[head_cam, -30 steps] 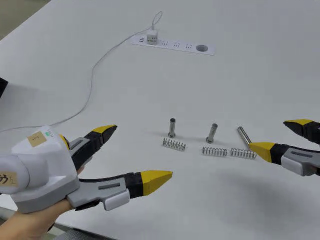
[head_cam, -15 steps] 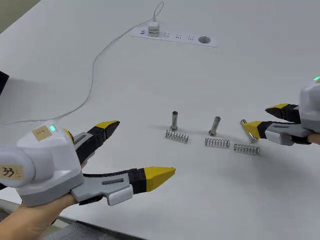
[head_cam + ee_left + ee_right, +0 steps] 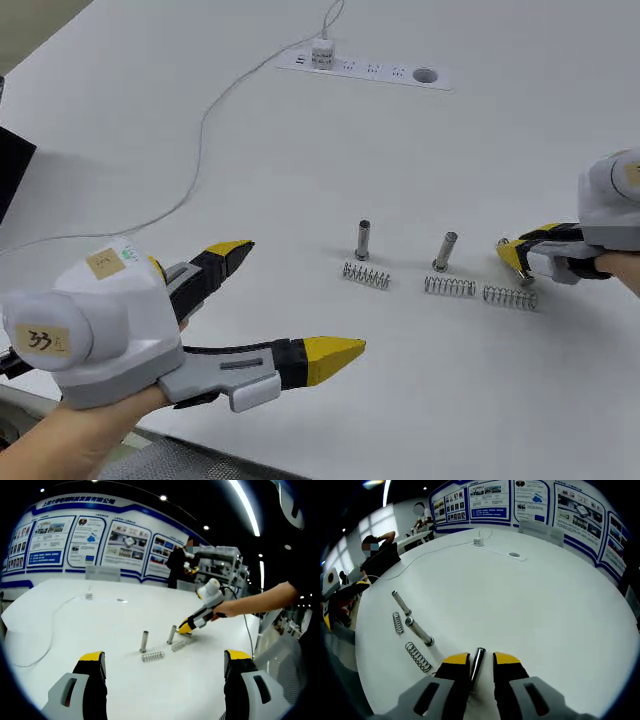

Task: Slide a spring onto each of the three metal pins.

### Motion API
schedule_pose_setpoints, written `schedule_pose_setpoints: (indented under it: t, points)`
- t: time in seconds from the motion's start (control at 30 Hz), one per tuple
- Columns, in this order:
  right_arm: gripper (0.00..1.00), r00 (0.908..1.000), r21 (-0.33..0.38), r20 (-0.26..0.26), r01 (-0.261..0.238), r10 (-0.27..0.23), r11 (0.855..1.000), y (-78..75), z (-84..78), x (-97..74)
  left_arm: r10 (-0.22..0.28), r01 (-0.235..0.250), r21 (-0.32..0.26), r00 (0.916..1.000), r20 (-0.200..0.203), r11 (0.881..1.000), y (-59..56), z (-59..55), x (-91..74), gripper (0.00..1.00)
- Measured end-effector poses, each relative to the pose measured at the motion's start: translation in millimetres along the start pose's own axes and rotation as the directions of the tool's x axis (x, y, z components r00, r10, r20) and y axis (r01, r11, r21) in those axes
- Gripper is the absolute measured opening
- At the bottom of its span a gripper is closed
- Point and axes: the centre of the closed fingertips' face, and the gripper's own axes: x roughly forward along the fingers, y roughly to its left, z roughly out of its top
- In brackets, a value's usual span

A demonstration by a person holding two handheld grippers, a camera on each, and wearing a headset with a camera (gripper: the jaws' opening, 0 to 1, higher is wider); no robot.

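Two metal pins [image 3: 363,238] [image 3: 445,250] stand upright on the white table [image 3: 300,170]. A third pin [image 3: 477,662] lies flat between the jaws of my right gripper [image 3: 517,256], which have closed in on it. Three springs [image 3: 366,275] [image 3: 450,286] [image 3: 510,297] lie in a row just in front of the pins. My left gripper [image 3: 285,303] hovers wide open at the near left, holding nothing, well short of the left spring. In the left gripper view, its own jaws frame the pins [image 3: 145,641] and the right gripper [image 3: 187,626] beyond them.
A white power strip [image 3: 370,70] with a plugged-in charger [image 3: 322,52] lies at the far edge. Its cable [image 3: 200,150] runs down the left side of the table. A dark object [image 3: 12,175] sits at the left edge.
My right gripper has moved in over the lying pin and its jaws have narrowed from wide open to closed around it. The left gripper has stayed open in place.
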Motion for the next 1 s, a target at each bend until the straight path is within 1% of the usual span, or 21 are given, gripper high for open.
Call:
schedule_pose_setpoints:
  t: [0.1,0.2,0.33,0.37,0.4,0.53,0.57,0.6,0.63,0.7,0.8,0.83,0.9,1.0]
  points:
    - [0.17,0.9999,-0.01,-0.015,0.002,-0.002,1.0,0.7,-2.1,3.7,0.009,-0.009,-0.003,0.9999,0.003,1.0,2.2,1.1,-0.8,1.0]
    - [0.14,0.9999,-0.01,-0.013,0.009,-0.009,1.0,0.5,-0.8,4.8,0.018,-0.018,-0.004,0.9998,0.002,1.0,4.2,1.0,-1.0,1.0]
    - [0.11,0.9995,0.005,-0.027,0.014,-0.014,1.0,3.7,0.9,6.0,0.018,-0.018,-0.007,0.9998,0.002,1.0,4.7,0.8,-0.9,1.0]
    - [0.1,0.9995,0.013,-0.029,0.016,-0.015,1.0,4.1,1.0,6.4,0.019,-0.019,-0.006,0.9998,0.001,1.0,4.8,0.7,-1.0,1.0]
    - [0.09,0.9993,0.041,-0.032,0.022,-0.021,0.999,4.0,1.0,6.9,0.019,-0.019,-0.005,0.9998,0.002,1.0,4.9,0.8,-1.0,1.0]
    - [0.09,0.9986,0.048,-0.047,0.028,-0.025,0.998,3.2,1.8,7.7,0.022,-0.022,-0.004,0.9998,0.001,1.0,6.2,0.6,-1.0,1.0]
    - [0.08,0.9987,0.055,-0.047,0.02,-0.017,0.998,3.5,2.4,8.1,0.023,-0.023,-0.004,0.9997,-0.002,1.0,6.4,0.1,-1.0,1.0]
    - [0.08,0.9987,0.074,-0.049,0.02,-0.016,0.997,3.3,2.2,8.1,0.023,-0.023,-0.004,0.9997,-0.003,1.0,6.3,-0.2,-1.1,1.0]
    - [0.08,0.9986,0.076,-0.049,0.022,-0.018,0.997,2.7,2.0,8.3,0.023,-0.023,-0.003,0.9997,-0.004,1.0,6.3,-0.3,-1.1,1.0]
    - [0.08,0.9988,0.041,-0.037,0.032,-0.031,0.999,2.4,4.0,7.9,0.023,-0.023,-0.002,0.9997,-0.009,1.0,6.2,-2.0,-1.0,1.0]
    - [0.08,0.9995,0.045,-0.004,0.033,-0.032,0.998,4.8,12.0,3.6,0.023,-0.023,0.014,0.9988,-0.042,1.0,6.6,-8.9,-0.1,1.0]
    - [0.08,0.9994,0.042,0.008,0.035,-0.035,0.999,4.8,15.9,1.7,0.02,-0.02,0.013,0.9989,-0.041,1.0,5.9,-8.6,-0.2,1.0]
    - [0.08,0.9994,0.037,0.013,0.031,-0.031,0.999,6.1,18.7,0.0,0.016,-0.016,0.012,0.9993,-0.035,1.0,4.6,-7.1,-0.1,1.0]
    - [0.08,0.9992,0.034,0.022,0.032,-0.033,0.999,5.6,20.4,-1.2,0.016,-0.015,0.016,0.9991,-0.039,1.0,4.1,-7.3,-0.1,1.0]
